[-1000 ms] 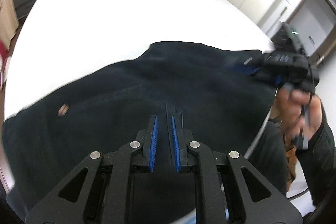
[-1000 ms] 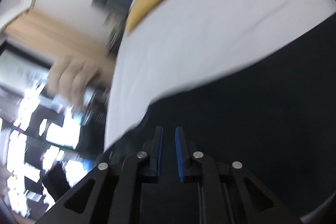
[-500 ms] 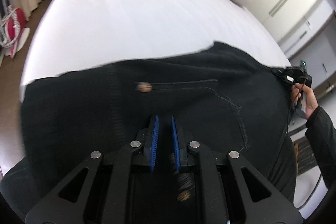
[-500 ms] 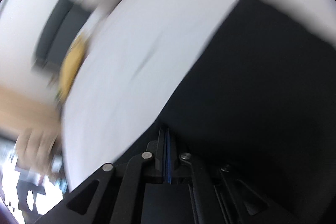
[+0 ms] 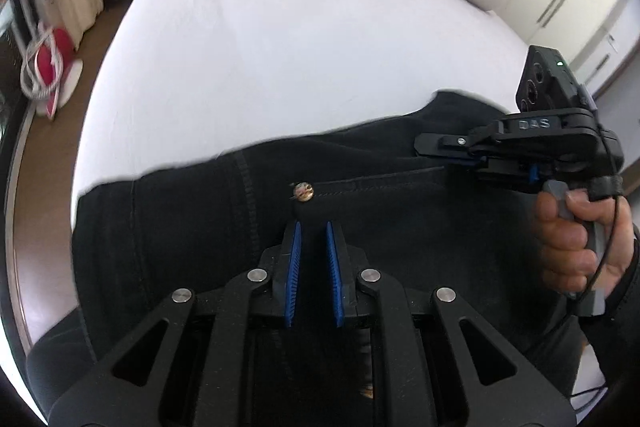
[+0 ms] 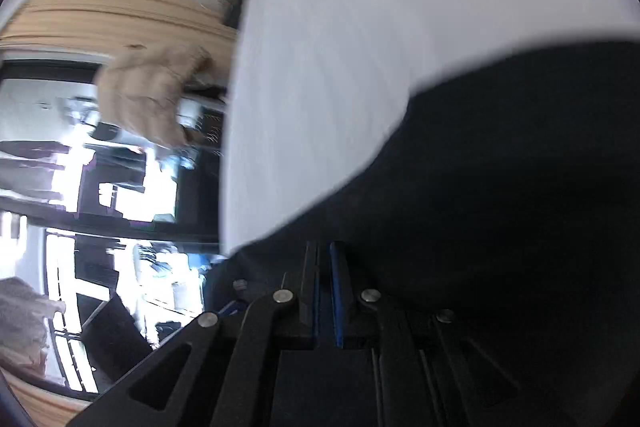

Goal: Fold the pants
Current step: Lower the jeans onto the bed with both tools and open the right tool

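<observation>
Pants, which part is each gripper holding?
The right gripper seems shut on the pants at their far edge; whether the left gripper grips cloth near the rivet cannot be told.

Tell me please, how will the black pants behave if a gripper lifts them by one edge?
The black pants would probably sag and drape, since the cloth already hangs over the edge of the white bed. They look like thick denim with heavy seams and a metal rivet, so likely rather heavy for cloth. They probably will not slip easily.

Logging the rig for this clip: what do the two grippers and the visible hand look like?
Both the left gripper and right gripper are black linkages with silver pins and ribbed blue pads. The right one bears "DAS" lettering, a green light and a thin black cable. The bare right hand wears a dark sleeve.
</observation>
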A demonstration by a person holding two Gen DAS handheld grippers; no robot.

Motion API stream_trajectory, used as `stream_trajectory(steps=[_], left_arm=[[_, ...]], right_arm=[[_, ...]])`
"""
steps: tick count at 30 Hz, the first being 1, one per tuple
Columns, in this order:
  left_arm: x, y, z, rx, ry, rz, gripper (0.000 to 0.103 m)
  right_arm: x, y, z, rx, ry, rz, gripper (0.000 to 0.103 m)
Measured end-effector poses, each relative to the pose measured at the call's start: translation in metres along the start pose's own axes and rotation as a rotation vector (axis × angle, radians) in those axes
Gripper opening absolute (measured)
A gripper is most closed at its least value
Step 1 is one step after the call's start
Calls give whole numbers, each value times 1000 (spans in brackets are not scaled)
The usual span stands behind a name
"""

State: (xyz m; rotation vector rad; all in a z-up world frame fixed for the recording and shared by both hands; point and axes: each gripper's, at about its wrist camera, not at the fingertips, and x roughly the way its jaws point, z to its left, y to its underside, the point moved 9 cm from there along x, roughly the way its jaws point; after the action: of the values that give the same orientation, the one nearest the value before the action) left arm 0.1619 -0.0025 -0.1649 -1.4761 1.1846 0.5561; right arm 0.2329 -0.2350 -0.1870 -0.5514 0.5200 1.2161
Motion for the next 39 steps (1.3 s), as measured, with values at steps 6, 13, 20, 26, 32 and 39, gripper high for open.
stream_trajectory(steps=[6,13,20,26,32,39], left_arm=[[-4,3,19,-65,61,-15,12],[-18,1,15,-41,9,-31,12],[4,6,-97,153,117,41,13],[30,14,-111,168,113,103,12],[37,15,-99,154,110,103,12],[40,13,-100,135,105,97,12]], right_arm=[[-70,-51,-76,155,43,-253,0],[-262,-62,-178,398,248,-617,9],[-205,29,-89,109,-1,-348,32],[-256,25,-185,260,29,-455,0],[-395,8,-280,372,298,-708,0],[-510,29,-246,347,584,-908,63]])
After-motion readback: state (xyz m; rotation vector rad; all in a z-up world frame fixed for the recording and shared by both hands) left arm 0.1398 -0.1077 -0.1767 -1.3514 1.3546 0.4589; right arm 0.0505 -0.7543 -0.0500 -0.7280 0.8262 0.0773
